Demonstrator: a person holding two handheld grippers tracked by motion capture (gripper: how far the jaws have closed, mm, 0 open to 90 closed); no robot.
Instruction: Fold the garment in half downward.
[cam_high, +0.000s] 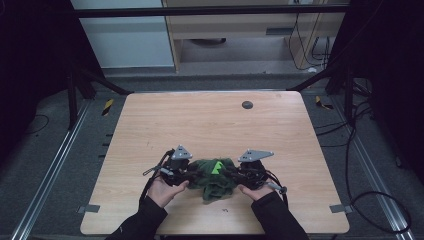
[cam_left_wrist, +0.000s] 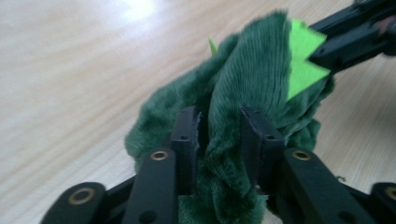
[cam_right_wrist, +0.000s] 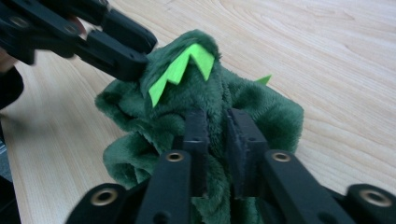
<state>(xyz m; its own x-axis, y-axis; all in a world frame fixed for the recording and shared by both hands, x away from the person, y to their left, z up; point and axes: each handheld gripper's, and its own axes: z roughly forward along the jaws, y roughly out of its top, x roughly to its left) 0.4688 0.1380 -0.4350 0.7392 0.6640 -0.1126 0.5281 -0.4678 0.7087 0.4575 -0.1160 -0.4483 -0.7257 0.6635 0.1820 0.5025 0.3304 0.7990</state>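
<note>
A dark green plush cloth (cam_high: 214, 179) with bright green felt zigzag trim (cam_high: 216, 167) lies bunched near the front of the wooden table (cam_high: 210, 125). My left gripper (cam_high: 186, 173) holds its left side and my right gripper (cam_high: 239, 174) holds its right side. In the left gripper view my left gripper (cam_left_wrist: 219, 133) is shut on a fold of the green cloth (cam_left_wrist: 243, 88), and the other gripper's jaws bite the trim (cam_left_wrist: 303, 60) at top right. In the right gripper view my right gripper (cam_right_wrist: 215, 133) is shut on the cloth (cam_right_wrist: 261, 107), below the zigzag trim (cam_right_wrist: 182, 67).
A small dark round disc (cam_high: 247, 104) sits in the table's far side. Table corners carry grey tape tabs (cam_high: 88, 208). Black frame posts and cables stand on the floor around the table, with metal rails on both sides.
</note>
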